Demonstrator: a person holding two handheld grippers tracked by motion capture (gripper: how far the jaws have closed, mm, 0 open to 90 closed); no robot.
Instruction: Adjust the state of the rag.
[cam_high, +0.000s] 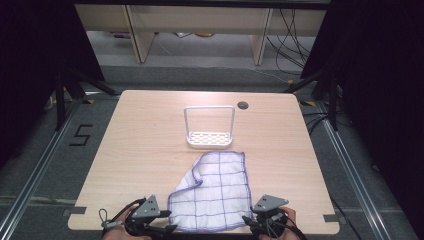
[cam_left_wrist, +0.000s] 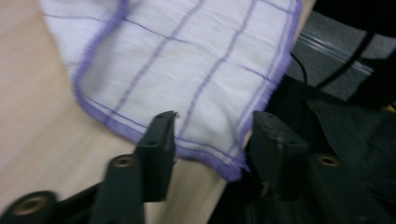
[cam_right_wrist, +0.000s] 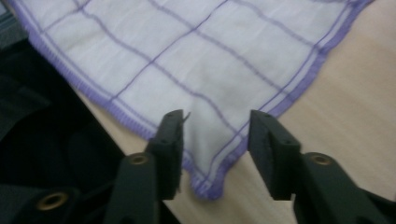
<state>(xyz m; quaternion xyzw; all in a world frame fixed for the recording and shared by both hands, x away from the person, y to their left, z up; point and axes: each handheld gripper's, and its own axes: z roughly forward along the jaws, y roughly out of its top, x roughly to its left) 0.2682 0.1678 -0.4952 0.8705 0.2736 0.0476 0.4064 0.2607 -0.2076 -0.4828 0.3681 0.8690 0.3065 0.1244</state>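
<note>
Between each gripper's jaws, cloth corners

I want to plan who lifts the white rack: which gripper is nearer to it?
Right, narrowly. The right gripper sits at the cloth's near right corner; the left gripper at its near left corner, slightly farther from the rack.

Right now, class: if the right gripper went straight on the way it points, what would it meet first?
Probably the cloth: its near corner lies between the right gripper's open jaws.
</note>
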